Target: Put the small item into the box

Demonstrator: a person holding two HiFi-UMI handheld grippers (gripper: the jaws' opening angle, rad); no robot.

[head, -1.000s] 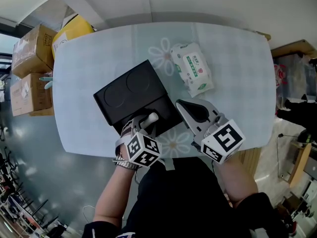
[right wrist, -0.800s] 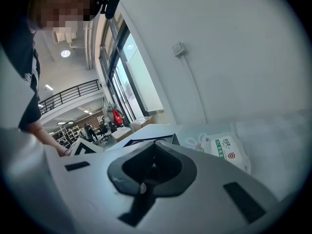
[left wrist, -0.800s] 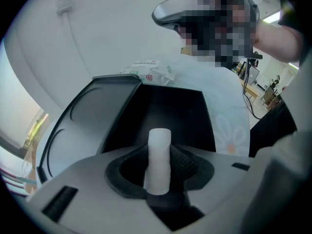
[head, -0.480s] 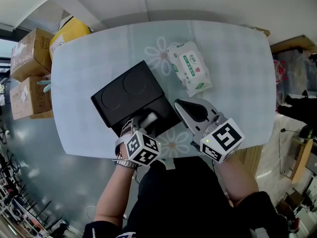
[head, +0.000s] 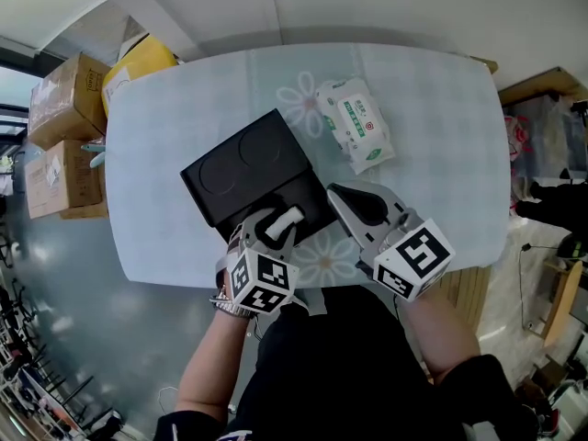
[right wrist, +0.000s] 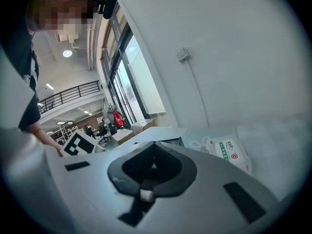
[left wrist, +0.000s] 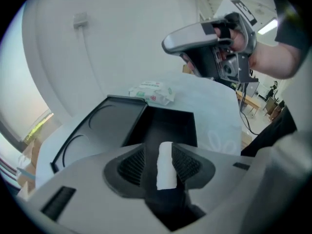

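Note:
A black box (head: 296, 200) lies open on the table, its lid (head: 241, 166) folded back to the left. My left gripper (head: 278, 225) hovers over the box's near edge with a small white item (head: 288, 218) between its jaws. In the left gripper view the item (left wrist: 166, 165) stands upright above the box's dark inside (left wrist: 168, 126). The jaws are opening, and a dark gap shows beside the item on its left. My right gripper (head: 354, 205) floats just right of the box, jaws shut with nothing in them; its tips (right wrist: 154, 143) meet.
A white and green wipes pack (head: 356, 125) lies on the pale flowered table (head: 441, 108) behind the box. Cardboard boxes (head: 60, 136) and a yellow bag (head: 140, 56) stand on the floor at the left. The table's near edge runs under both grippers.
The left gripper's jaws have spread wider around the white item, which stays over the box's near edge. The right gripper has barely moved.

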